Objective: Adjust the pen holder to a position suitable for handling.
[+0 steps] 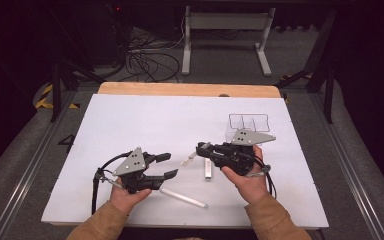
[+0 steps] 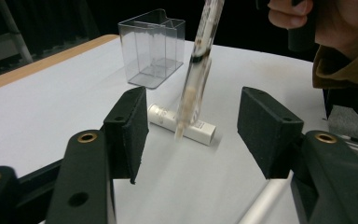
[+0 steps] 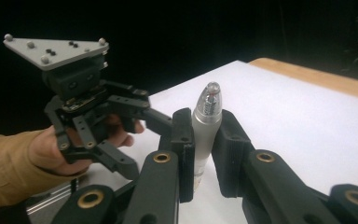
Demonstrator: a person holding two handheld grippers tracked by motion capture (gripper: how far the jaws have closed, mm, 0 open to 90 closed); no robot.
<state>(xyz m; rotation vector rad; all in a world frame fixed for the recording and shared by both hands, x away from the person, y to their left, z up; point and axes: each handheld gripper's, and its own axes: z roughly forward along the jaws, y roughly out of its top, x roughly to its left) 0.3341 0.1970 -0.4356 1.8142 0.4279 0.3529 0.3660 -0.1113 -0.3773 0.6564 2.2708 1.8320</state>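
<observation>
Right tool [image 3: 204, 154] jaws hiding pen [image 3: 205, 122] barrel

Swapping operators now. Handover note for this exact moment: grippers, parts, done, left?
Right hand-held gripper: shut on the pen barrel, tip with spring pointing away from the hand, lifted off the table.
Left hand-held gripper: open, nothing between the pads.
White tube: flat on the table below the right gripper.
White rod: flat on the table beside the left gripper.
Clear bin: far right, looks empty.
Done: barrel picked up.
Left: probably moving the barrel, tube and rod; their destination can't be told.
</observation>
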